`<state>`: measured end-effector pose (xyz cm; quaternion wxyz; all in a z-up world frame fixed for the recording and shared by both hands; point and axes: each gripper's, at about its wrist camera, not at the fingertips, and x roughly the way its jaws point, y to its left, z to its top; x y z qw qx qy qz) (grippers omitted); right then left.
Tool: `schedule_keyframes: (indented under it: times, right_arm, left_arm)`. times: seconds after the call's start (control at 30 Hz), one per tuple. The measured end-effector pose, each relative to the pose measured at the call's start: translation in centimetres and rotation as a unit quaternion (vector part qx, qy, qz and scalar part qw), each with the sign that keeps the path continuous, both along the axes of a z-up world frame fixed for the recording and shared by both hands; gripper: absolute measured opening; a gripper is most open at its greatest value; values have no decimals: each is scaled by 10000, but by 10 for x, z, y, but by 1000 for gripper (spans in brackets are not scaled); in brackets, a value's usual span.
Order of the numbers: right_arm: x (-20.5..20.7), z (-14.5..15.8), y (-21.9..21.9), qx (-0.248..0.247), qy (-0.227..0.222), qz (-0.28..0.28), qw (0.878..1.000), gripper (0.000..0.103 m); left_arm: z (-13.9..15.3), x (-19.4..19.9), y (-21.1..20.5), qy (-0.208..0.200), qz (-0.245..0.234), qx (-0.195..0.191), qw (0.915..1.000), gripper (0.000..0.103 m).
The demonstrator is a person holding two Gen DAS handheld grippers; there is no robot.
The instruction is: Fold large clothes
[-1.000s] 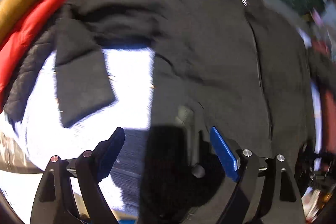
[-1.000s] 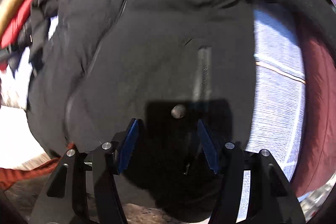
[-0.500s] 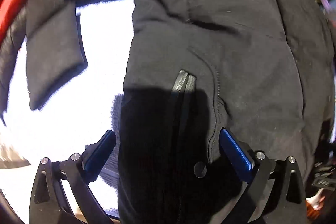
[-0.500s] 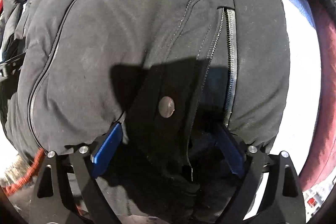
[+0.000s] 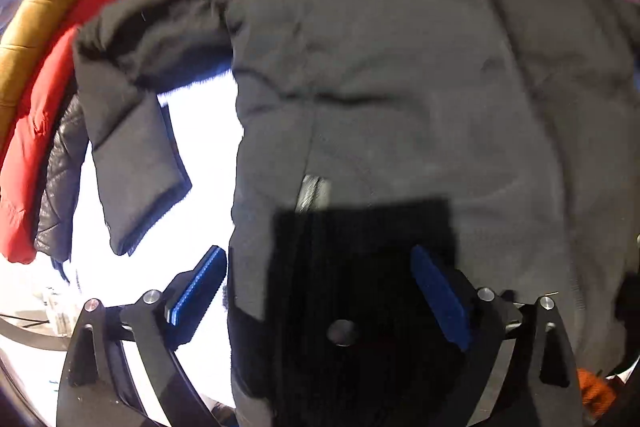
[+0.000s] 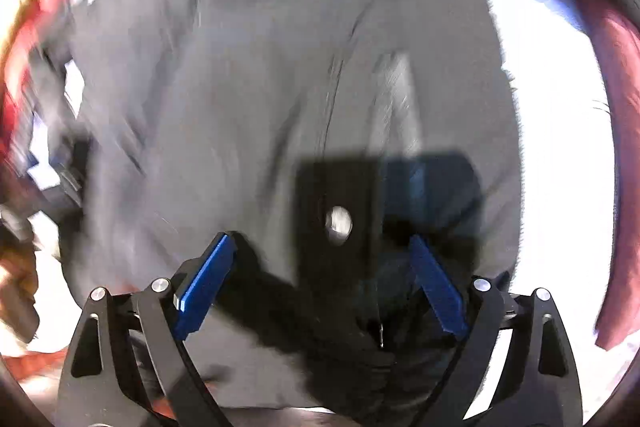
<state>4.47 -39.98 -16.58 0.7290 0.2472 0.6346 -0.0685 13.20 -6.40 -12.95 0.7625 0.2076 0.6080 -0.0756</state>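
At right gripper [image 6: 320, 283]: black jacket [image 6: 248, 99] motion-blurred, hem cut off.

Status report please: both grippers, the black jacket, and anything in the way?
Left gripper open over the black jacket hem. Right gripper open, also over the hem; view blurred. Jacket spread flat, unfolded. Red jacket piled at far left, clear of the work.

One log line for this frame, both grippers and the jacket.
task: fold jacket | left hand-held gripper: open, over hem | right hand-held gripper: open, over hem | black jacket: spread flat, unfolded
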Motion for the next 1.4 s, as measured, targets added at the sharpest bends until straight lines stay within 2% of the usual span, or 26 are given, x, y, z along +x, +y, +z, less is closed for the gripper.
schedule_keyframes:
  times: [0.1, 0.13, 0.2, 0.23, 0.3, 0.37, 0.4, 0.43, 0.5, 0.57, 0.67, 0.73, 0.8, 0.87, 0.9, 0.93, 0.97, 1.0, 1.03, 1.1, 1.2, 1.33, 1.4]
  right_arm:
    - [-12, 33, -70, 76, -602, -888, 9942, 89]
    - [-18, 44, -89, 58, -707, -1255, 9896, 89]
    - [-37, 51, -153, 140, -849, -2148, 9729, 89]
    - [-51, 51, -190, 188, -909, -2699, 9584, 89]
    - [-68, 54, -238, 341, -987, -3466, 9322, 89]
    - [-97, 45, -284, 762, -1216, -4295, 8916, 89]
    - [-107, 41, -301, 930, -1286, -4571, 8752, 87]
    - [-116, 36, -321, 1059, -1311, -4791, 8614, 85]
    - [-127, 29, -352, 1033, -1243, -5018, 8498, 71]
    - [-131, 25, -368, 937, -1236, -5120, 8449, 66]
    - [-130, 16, -392, 1015, -1318, -5317, 8305, 65]
    - [-135, 3, -399, 1127, -1444, -5535, 8125, 65]
    - [-144, -16, -403, 1326, -1606, -5847, 7841, 65]
    - [-135, -25, -394, 1431, -1703, -6037, 7655, 65]
    - [-135, -26, -395, 1451, -1744, -6074, 7613, 65]
    - [-132, -25, -398, 1431, -1764, -6048, 7633, 65]
    - [-130, -23, -401, 1388, -1781, -6001, 7674, 58]
    - [-130, -20, -403, 1352, -1787, -5955, 7714, 45]
    - [-129, -16, -408, 1333, -1763, -5918, 7752, 40]
    - [-130, -8, -413, 1341, -1829, -5900, 7749, 27]
    - [-139, 16, -419, 1324, -2051, -5820, 7757, 19]
    - [-156, 63, -430, 896, -2257, -5521, 7976, 15]
    - [-161, 64, -433, 867, -2206, -5466, 8031, 15]
  left_arm:
    - [23, -3, -11, -250, -146, -219, 9993, 91]
    - [27, -5, -14, -268, -199, -254, 9991, 91]
    - [35, -6, -22, -290, -281, -353, 9986, 91]
    - [41, -4, -30, -279, -312, -390, 9984, 91]
    - [47, -9, -38, -321, -357, -382, 9981, 91]
    - [45, -17, -37, -326, -414, -345, 9980, 91]
    - [44, -18, -37, -314, -423, -319, 9981, 91]
    - [43, -21, -38, -296, -408, -283, 9983, 91]
    - [43, -27, -34, -225, -316, -271, 9989, 91]
    - [43, -30, -31, -178, -188, -236, 9994, 91]
    - [44, -35, -31, -142, -92, -199, 9997, 91]
    - [44, -38, -33, -135, -99, -173, 9997, 91]
    - [45, -42, -36, -131, -141, -141, 9997, 91]
    - [47, -46, -39, -138, -216, -114, 9996, 91]
    - [47, -47, -40, -142, -251, -104, 9995, 91]
    - [47, -49, -43, -145, -297, -84, 9994, 91]
    - [47, -50, -44, -138, -326, -72, 9993, 91]
    - [46, -51, -45, -125, -344, -70, 9993, 91]
    - [46, -52, -46, -117, -360, -70, 9993, 91]
    - [47, -54, -49, -119, -387, -77, 9992, 91]
    - [50, -55, -51, -161, -399, -97, 9990, 91]
    - [55, -56, -50, -234, -365, -139, 9990, 91]
    - [55, -57, -47, -219, -323, -165, 9991, 91]
